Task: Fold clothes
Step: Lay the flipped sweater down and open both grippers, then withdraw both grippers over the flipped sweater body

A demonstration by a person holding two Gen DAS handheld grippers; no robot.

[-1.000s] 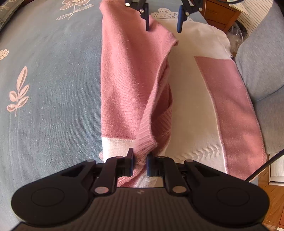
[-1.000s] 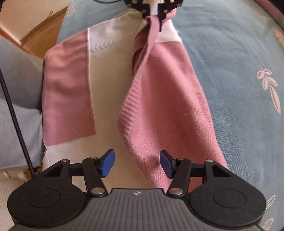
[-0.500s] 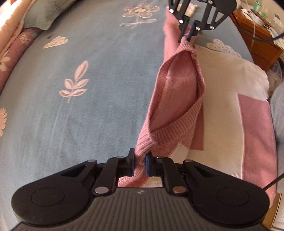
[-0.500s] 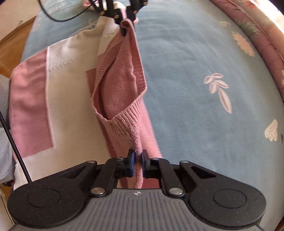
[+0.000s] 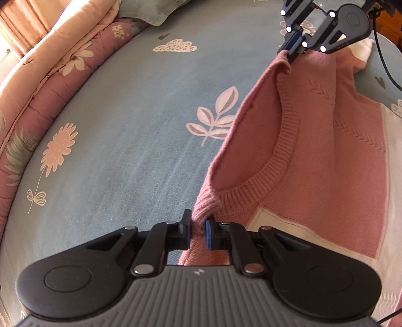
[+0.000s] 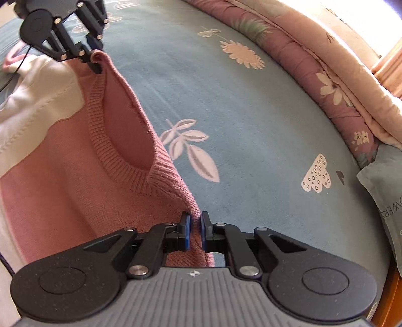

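A pink and cream knit sweater lies on a blue flowered bedsheet. Its ribbed neckline hangs stretched between my two grippers, lifted off the sheet. My left gripper is shut on the sweater's shoulder edge beside the collar; it also shows far off in the right wrist view. My right gripper is shut on the opposite shoulder edge, and appears at the top right of the left wrist view. The sweater's lower body trails behind on the bed.
A rolled pink and peach floral quilt runs along the bed's far side. A grey-green pillow lies beside it. A black cable trails from the right gripper. Open sheet stretches ahead of the sweater.
The right gripper closed on the sweater's shoulder edge. Both grippers then swung round and lifted a little, pulling the neckline taut between them; the quilt and pillow came into view.
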